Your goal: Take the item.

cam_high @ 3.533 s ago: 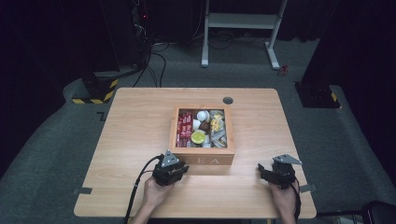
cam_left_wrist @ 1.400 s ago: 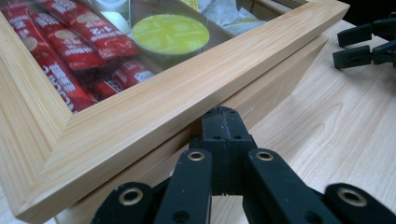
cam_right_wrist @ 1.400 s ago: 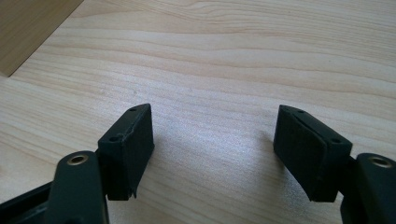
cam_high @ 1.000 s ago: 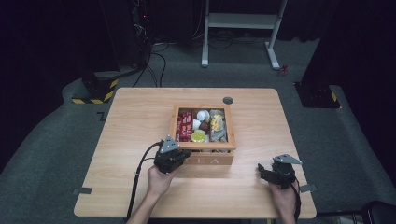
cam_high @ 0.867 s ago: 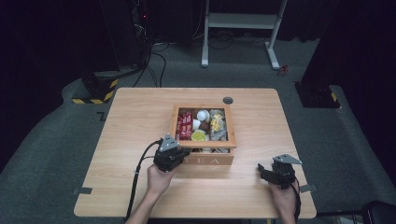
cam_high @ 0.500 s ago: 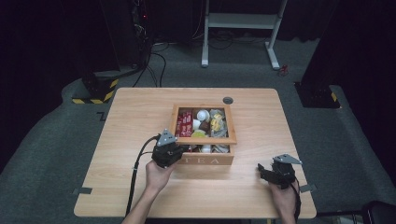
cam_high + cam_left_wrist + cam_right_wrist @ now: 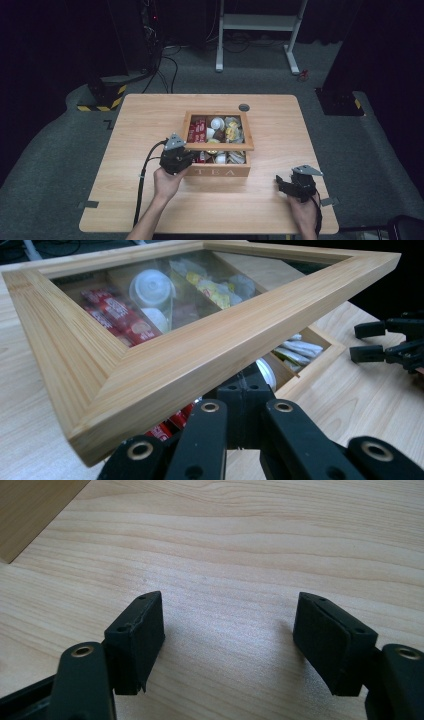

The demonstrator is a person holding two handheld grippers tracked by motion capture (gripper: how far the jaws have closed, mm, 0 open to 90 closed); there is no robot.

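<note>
Lid (image 7: pixel 150 360) of tea box (image 7: pixel 220 172) atop left gripper (image 7: pixel 176 156), raised.

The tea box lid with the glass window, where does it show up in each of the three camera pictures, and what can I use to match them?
High view: the lid sits mid-table, raised over the tea box, the left tool at its near-left corner.
Left gripper view: the lid spans the upper picture, tilted up.
Right gripper view: not in it; a box corner sits top left.
Shared landmark: the wooden table.
</note>
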